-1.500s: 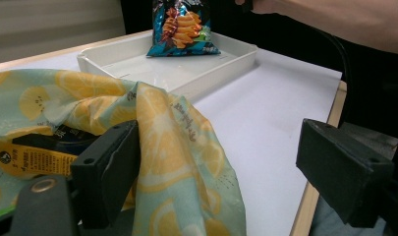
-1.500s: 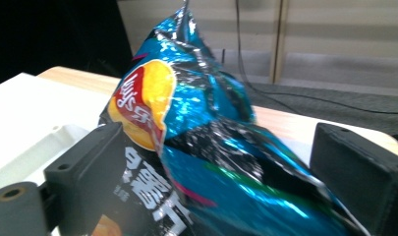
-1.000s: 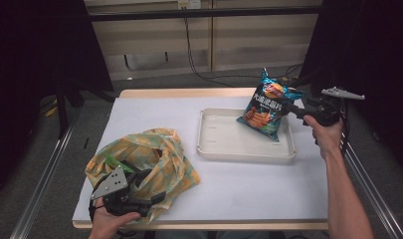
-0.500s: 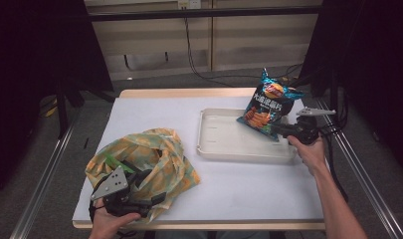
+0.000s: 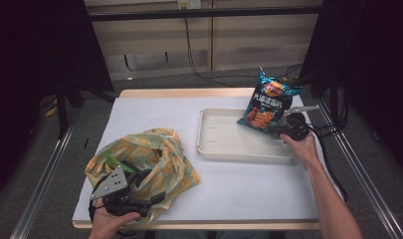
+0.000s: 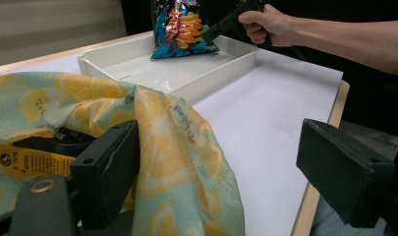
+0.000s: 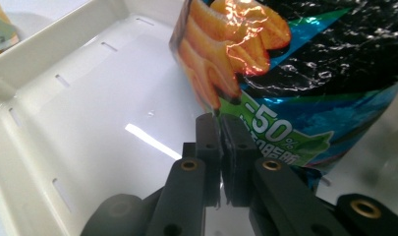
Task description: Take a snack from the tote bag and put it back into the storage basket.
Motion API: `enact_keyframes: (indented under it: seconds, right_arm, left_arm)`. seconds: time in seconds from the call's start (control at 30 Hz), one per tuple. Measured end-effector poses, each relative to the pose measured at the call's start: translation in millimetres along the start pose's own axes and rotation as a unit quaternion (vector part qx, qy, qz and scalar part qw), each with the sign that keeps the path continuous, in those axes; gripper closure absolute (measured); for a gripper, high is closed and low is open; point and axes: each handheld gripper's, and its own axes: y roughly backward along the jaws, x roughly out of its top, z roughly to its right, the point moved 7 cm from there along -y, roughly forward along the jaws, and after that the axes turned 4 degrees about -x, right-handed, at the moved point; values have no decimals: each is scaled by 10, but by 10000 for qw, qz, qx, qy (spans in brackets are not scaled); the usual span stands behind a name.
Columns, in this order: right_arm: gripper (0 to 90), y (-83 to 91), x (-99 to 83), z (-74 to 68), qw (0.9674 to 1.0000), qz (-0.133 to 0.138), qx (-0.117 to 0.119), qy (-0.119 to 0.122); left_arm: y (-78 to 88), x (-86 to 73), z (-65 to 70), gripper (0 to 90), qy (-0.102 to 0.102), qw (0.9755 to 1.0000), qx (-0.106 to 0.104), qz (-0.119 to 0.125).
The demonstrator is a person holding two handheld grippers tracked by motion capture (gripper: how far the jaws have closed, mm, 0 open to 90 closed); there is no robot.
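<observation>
A blue chip bag (image 5: 268, 102) stands upright in the far right corner of a white tray (image 5: 229, 149). My right gripper (image 5: 272, 128) reaches in from the right. Its jaws have just been closing and now pinch the bag's bottom edge. Up close, the right gripper (image 7: 219, 120) has its jaws pressed together, with the chip bag (image 7: 304, 73) rising from its tips above the tray (image 7: 19, 73). My left gripper (image 5: 148, 185) rests open at the near left against a lemon-print cloth bag (image 5: 149, 149). Its jaws stand wide apart, with a fold of the cloth bag (image 6: 177, 147) beside the left one.
A yellow labelled packet (image 6: 29, 160) shows inside the cloth bag's mouth. The table's near edge (image 6: 314, 196) runs just under the left gripper's right jaw. Metal rails (image 5: 358, 164) flank the table, and cables trail off to the right.
The right hand has sunk toward the tray and its jaws have gone from wide to shut at the chip bag's lower edge. The bag stayed upright. The left hand has not moved.
</observation>
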Motion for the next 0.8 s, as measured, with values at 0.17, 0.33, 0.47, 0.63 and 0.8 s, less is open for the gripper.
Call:
enact_keyframes:
  seconds: [0.17,0.33,0.47,0.63,0.8]
  right_arm:
    - [897,9,47,49,10000,1,-97,5]
    - [900,1,54,75,9998,-80,-188,64]
    - [900,2,55,106,9995,-84,-284,72]
    - [900,11,66,153,9992,-78,-378,66]
    - [900,-9,83,173,9989,-25,-462,81]
  left_arm:
    - [-5,2,2,167,-1,10000,4,13]
    - [8,2,2,167,4,10000,73,-25]
    - [6,4,4,168,6,10000,14,5]
    - [12,2,1,167,-13,10000,48,-31]
    - [9,2,4,167,0,10000,53,-24]
